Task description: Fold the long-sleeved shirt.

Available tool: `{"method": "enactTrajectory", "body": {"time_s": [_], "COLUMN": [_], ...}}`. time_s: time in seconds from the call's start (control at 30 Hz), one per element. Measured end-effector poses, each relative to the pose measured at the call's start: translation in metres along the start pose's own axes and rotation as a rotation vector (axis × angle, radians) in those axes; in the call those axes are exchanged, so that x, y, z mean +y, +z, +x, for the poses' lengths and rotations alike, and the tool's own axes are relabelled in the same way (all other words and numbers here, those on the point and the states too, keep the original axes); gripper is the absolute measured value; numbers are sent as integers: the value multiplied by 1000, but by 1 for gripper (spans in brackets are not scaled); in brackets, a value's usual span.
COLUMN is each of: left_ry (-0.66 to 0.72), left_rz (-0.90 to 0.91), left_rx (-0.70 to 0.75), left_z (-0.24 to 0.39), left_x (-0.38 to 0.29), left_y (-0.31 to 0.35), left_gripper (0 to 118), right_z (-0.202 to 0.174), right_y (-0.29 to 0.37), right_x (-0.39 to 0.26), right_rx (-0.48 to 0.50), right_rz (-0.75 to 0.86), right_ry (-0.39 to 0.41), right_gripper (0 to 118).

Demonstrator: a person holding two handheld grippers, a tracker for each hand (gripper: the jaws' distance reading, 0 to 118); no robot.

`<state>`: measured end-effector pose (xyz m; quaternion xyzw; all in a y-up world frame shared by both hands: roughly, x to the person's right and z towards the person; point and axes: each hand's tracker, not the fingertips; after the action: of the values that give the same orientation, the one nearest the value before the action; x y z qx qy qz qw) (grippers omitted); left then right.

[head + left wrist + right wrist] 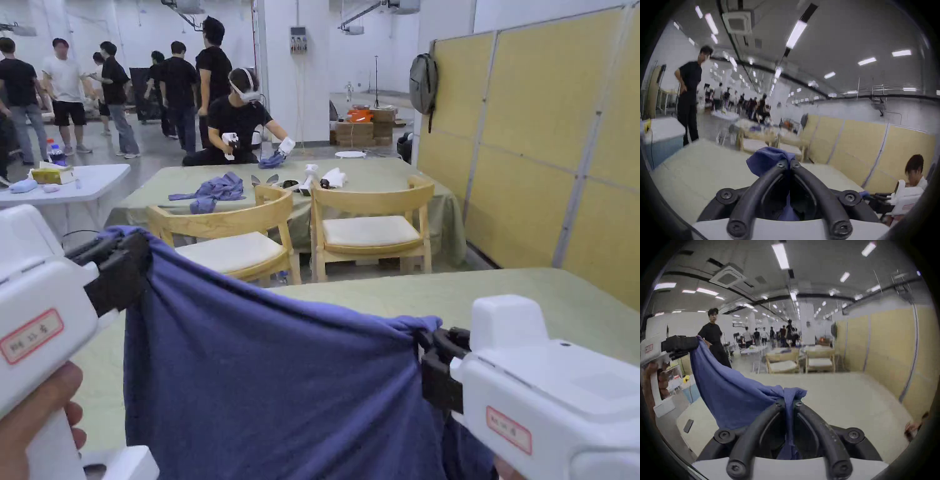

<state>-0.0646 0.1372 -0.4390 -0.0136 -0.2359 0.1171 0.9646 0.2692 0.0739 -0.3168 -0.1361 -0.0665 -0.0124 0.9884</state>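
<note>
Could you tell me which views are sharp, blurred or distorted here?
Head view: sharp and evenly lit, the blue fabric shirt crisp. Left gripper view: fisheye-curved with dark corners, background motion-smeared, left gripper clearer. Right gripper view: same fisheye bend, milder blur, right gripper in focus.

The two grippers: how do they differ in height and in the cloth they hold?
The left gripper is raised higher than the right gripper. Past the left one's tips the shirt bunches into a lump; past the right one's, a flatter flap pokes out. Both are shut on the shirt's top edge, which sags between them.

The shirt (281, 400) runs off the head view's bottom edge, sleeves hidden.
</note>
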Motion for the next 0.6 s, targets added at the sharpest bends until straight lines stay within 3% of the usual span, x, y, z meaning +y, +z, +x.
{"method": "enactTrajectory", "body": {"time_s": [0.1,0.33,0.5,0.6], "left_ry": [-15,20,19,-39], "left_rz": [31,74,105,95], "left_rx": [-39,-33,-31,-12], "left_z": [-10,-34,-46,-52], "left_x": [39,102,121,122], "left_y": [-35,-115,-170,-206], "left_gripper": [0,0,0,0], "right_z": [-4,-7,-9,-13], "right_y": [-27,-103,-164,-207], "right_x": [70,206,262,276], "right_rx": [-17,-41,-63,-97], "right_rz": [54,59,1,-40], "right_ry": [78,174,189,158], "right_gripper": [8,9,9,9]}}
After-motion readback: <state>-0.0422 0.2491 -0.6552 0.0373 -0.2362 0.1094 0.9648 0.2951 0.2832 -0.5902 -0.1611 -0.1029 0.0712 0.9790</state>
